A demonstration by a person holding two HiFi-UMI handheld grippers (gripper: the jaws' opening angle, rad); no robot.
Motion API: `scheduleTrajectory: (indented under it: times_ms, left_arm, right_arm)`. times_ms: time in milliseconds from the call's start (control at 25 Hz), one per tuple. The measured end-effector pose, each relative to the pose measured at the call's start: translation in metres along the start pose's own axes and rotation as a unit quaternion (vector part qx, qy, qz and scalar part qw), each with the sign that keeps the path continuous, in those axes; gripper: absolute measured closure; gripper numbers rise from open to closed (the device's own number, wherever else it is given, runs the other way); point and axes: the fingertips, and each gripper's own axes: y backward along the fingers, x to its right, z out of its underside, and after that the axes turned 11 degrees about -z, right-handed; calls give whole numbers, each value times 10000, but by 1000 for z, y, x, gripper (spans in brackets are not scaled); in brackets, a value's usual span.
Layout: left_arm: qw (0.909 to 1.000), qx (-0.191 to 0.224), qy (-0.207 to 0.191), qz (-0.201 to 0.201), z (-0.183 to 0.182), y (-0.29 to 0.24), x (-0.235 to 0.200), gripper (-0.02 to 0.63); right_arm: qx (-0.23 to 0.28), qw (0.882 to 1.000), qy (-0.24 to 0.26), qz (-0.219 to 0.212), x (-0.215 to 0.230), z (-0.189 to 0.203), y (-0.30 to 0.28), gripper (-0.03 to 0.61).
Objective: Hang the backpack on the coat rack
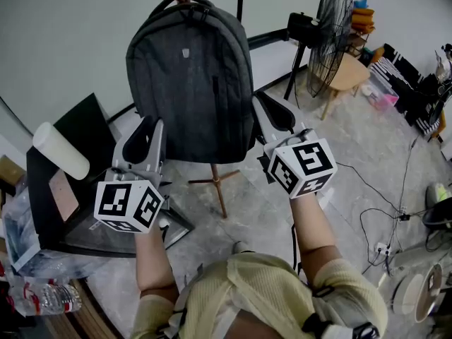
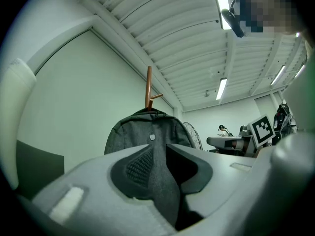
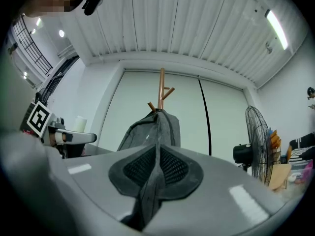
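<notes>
The left gripper and right gripper are clenched on the lower left and lower right edges of the dark grey fabric backpack, whose top handle sits over the brown wooden coat rack.

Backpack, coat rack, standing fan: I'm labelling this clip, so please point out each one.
backpack (image 1: 191, 83), head view, middle of its grey front panel.
coat rack (image 2: 148, 85), left gripper view, brown pole above the bag.
standing fan (image 1: 333, 28), head view, its round wire cage.
</notes>
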Motion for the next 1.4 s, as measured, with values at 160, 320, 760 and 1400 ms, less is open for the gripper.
scheduleTrajectory:
  times_ms: [160,320,760,1400]
  left_arm:
    - [10000,-38,63,-58,2,5,-3,575]
    - [9999,-64,101,-107,3,7,-7,610]
    - [9999,-124,116,-8,7,14,-3,615]
    - [9995,-240,170,81,12,17,-4,615]
  right_arm:
    - [64,10000,2,62,-3,-2,6,575]
    - [35,10000,-20,-40,-10,0,7,575]
    - [40,9997,-252,-12,-18,4,13,575]
    - [-89,9991,-369,196,-12,13,15,575]
